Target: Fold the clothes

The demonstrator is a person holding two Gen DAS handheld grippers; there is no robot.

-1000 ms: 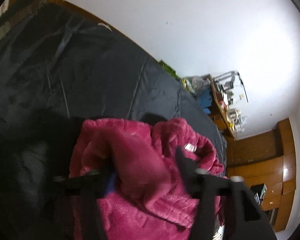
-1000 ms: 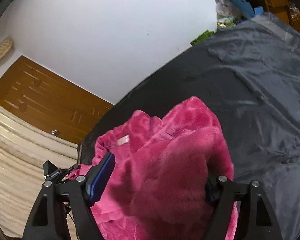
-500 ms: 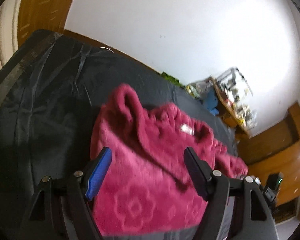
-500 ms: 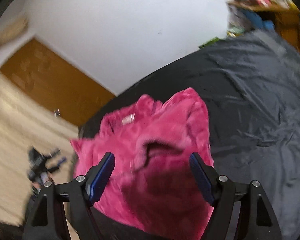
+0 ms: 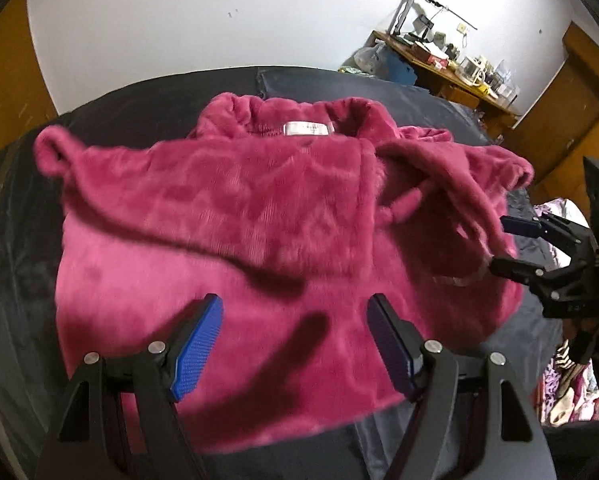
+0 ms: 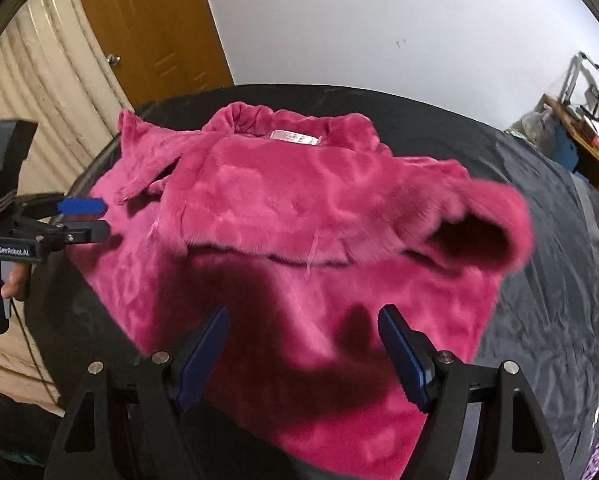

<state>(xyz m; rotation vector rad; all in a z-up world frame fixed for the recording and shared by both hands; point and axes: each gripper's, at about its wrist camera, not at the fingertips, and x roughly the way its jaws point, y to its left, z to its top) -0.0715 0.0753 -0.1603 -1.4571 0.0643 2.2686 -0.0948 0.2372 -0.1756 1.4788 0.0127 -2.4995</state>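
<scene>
1. I see the pink fleece garment (image 5: 227, 216) lying on the dark bedsheet (image 6: 539, 280), sleeves laid across its front.
2. My left gripper (image 5: 293, 344) and right gripper (image 6: 301, 354) are spread wide, pinching nothing.
3. I judge the final fold remains.

Black gripper (image 5: 293, 344) frames, blue pads (image 5: 197, 348), silver screws, "GenRobot.AI" lettering

Bed with a dark grey, creased sheet (image 5: 431, 104) filling the middle and lower frame, fluffy magenta garment (image 5: 239, 240) spread flat at its centre, collar and white label (image 5: 307, 129) toward the top, sleeves folded inward
</scene>
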